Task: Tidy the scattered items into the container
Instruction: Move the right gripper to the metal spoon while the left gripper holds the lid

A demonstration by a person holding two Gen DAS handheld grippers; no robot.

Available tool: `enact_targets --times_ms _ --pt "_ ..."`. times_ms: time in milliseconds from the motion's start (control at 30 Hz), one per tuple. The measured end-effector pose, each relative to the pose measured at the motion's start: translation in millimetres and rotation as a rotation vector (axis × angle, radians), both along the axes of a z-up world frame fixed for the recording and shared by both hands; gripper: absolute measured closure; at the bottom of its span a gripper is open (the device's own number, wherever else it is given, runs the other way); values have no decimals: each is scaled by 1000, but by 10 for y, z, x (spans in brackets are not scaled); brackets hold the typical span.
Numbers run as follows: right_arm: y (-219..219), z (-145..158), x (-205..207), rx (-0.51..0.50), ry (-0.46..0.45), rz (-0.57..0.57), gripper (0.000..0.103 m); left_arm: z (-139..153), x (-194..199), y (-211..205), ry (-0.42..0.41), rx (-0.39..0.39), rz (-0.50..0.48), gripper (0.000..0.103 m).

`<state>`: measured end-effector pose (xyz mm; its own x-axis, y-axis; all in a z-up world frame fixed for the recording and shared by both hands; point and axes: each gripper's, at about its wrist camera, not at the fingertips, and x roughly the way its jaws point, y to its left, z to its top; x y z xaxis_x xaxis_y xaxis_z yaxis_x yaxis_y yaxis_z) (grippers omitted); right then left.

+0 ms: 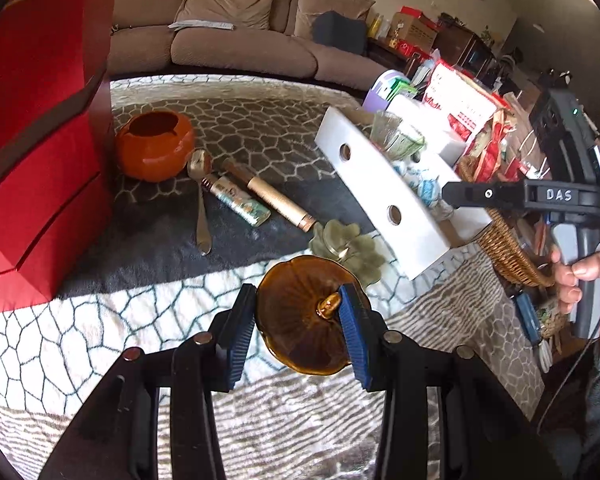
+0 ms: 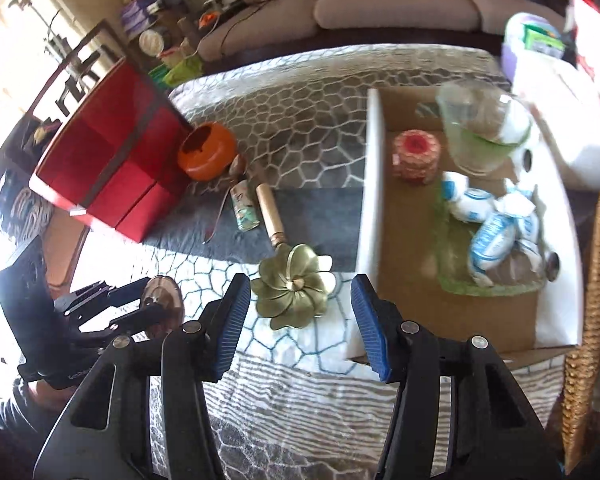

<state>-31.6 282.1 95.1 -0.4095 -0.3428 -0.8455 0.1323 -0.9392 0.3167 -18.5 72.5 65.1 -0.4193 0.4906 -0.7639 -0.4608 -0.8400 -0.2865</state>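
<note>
the left gripper (image 1: 298, 330) is clamped on a brown ribbed glass dish (image 1: 300, 320) with a small knob at its centre, held on edge, probably because the flat disc is easiest pinched across its rim. it hangs above the patterned blanket (image 1: 100, 340), near the white-walled cardboard box (image 2: 370, 184) that serves as the container.

the right gripper (image 2: 300, 320) is empty, its blue pads about half spread, with the green flower-shaped glass dish (image 2: 292, 290) lying flat on the blanket beyond and between them, just beside the box's near wall. my guess is that dish goes next.

inside the box sit a red-and-white round tin (image 2: 416, 156), a clear glass cup (image 2: 480, 128) and blue-and-white wrapped packets (image 2: 492, 236), crowded toward the far side; the brown floor nearest the wall looks free for the brown dish.

an orange ceramic pot (image 1: 154, 144), a metal spoon (image 1: 202, 200), a printed tube (image 1: 240, 202) and a wooden cylinder (image 1: 268, 194) lie waiting by the red box (image 1: 40, 140). a wicker basket (image 2: 588, 300) hems in the box's right side, so approach over the left wall seems clearest.
</note>
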Motion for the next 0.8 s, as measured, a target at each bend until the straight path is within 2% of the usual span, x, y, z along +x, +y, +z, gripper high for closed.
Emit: enact_targets --times_ms 167,367,500,667,700,800 --pt "-454 -374 28 59 -62 28 53 -224 -134 -224 -23 -38 71 61" --pt "-515 -686 175 49 -90 10 53 -370 -251 -318 -39 -105 98 60" --pt "-502 -596 79 50 -60 9 53 -259 -225 -434 -22 -57 125 59" --pt "-625 -414 -366 52 -1 24 56 -42 -237 -530 8 12 144 56" --pt "-679 -413 -478 66 0 30 61 -21 -253 -529 6 20 144 56" --pt "-783 -451 -789 139 2 19 62 -9 -323 -518 6 15 151 56"
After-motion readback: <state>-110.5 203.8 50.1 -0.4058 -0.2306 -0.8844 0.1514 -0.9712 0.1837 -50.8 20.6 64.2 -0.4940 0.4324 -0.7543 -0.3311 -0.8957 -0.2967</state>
